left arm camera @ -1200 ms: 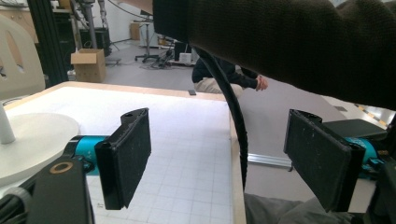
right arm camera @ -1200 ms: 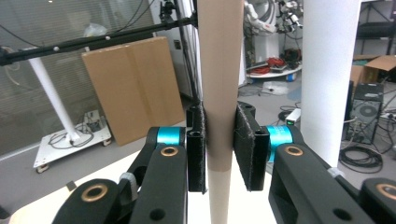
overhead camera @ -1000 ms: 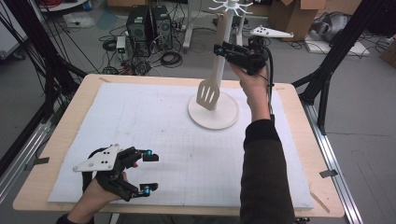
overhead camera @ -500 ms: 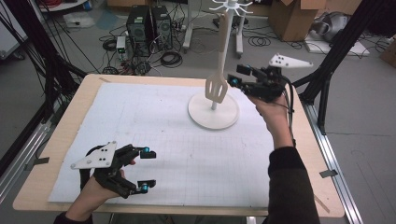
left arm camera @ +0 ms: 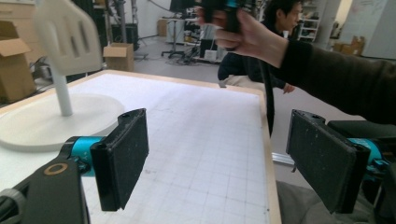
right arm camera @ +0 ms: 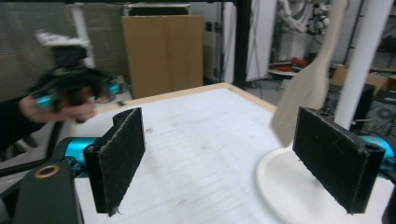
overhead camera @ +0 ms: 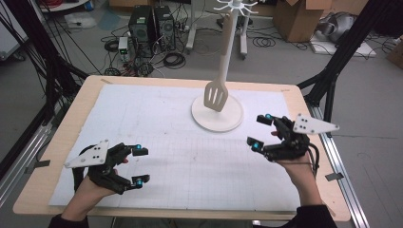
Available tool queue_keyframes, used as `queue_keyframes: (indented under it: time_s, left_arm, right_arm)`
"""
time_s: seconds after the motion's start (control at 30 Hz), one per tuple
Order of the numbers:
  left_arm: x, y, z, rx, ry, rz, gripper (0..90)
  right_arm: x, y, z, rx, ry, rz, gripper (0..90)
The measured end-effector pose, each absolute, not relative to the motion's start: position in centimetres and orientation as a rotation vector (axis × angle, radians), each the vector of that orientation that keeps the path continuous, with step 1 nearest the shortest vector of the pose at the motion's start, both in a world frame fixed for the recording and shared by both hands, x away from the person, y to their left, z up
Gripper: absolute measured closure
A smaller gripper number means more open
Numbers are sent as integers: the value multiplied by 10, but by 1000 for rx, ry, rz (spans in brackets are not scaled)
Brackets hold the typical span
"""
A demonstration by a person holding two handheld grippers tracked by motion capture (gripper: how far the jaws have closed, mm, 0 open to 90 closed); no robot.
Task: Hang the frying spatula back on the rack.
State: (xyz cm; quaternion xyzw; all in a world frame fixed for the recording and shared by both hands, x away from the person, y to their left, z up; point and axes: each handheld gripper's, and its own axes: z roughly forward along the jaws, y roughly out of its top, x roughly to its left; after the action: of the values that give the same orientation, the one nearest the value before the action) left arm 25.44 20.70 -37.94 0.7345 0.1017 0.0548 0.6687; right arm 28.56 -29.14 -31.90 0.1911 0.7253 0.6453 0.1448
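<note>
On the white mat [overhead camera: 157,142] covering the table [overhead camera: 304,156], a round-based white stand [overhead camera: 217,114] is seen, and a slotted white spatula [overhead camera: 216,95] hangs against its pole, its blade just above the base. Right of the stand, the right gripper [overhead camera: 261,130] is held low over the mat with nothing between its jaws, which have just been opening and are set wide apart. Near the front left corner, the left gripper [overhead camera: 139,165] is held with its jaws likewise spread and empty. From the blurred right gripper view, the spatula [right arm camera: 308,88] appears to lie just beyond the jaws, apparently untouched.
</note>
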Motion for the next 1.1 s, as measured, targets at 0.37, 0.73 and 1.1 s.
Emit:
queue_keyframes:
  time_s: [0.37,0.73,1.1]
  left_arm:
    - [257,213,-390,1665,275,141,215]
    - [260,211,-401,1668,295,128,213]
    - [260,209,-403,1676,296,122,208]
  right_arm:
    - [255,-298,-378,586,2155,1830,144]
    - [259,-294,-400,638,2221,1765,141]
    - [261,-292,-406,647,2245,1743,140]
